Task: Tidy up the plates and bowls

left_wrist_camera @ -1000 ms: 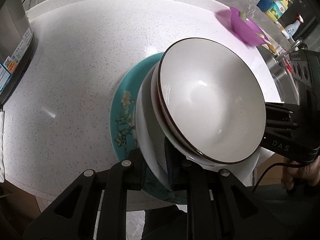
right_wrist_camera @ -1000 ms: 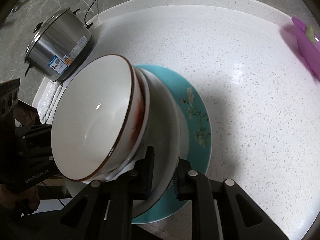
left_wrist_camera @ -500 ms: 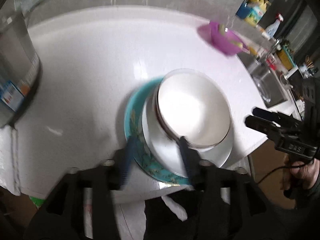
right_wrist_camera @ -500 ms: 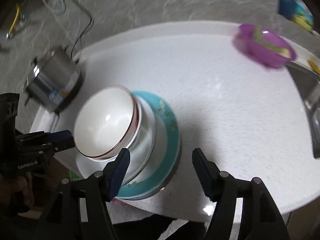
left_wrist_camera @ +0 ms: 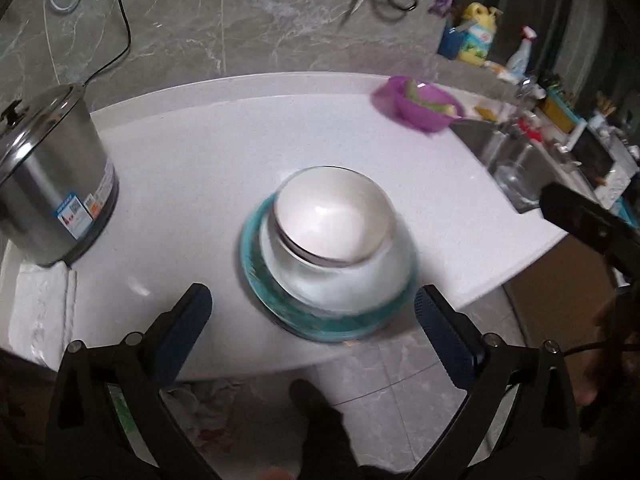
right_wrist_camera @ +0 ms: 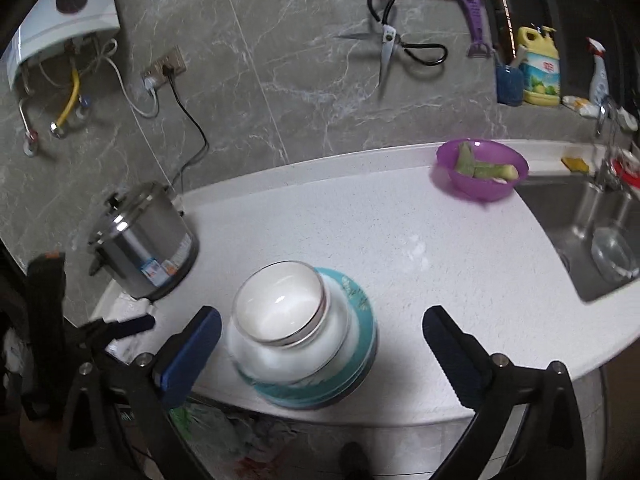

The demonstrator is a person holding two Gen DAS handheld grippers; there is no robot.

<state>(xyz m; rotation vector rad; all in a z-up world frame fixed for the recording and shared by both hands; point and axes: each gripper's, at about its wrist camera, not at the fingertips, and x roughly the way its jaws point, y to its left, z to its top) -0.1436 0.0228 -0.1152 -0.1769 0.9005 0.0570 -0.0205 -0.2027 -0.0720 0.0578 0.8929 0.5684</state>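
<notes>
A white bowl with a dark rim sits on top of a white plate, which lies on a teal flowered plate near the front edge of the white counter. My left gripper is open and empty, pulled back above and in front of the stack. My right gripper is open and empty too, held back from the stack. The left gripper's tip shows in the right wrist view.
A steel pot stands at the left on a white cloth. A purple bowl with vegetable pieces sits at the back right beside the sink. Scissors hang on the wall.
Both grippers have let go of the plates, opened wide and drawn back and up from the stack. The stack stays on the counter.
</notes>
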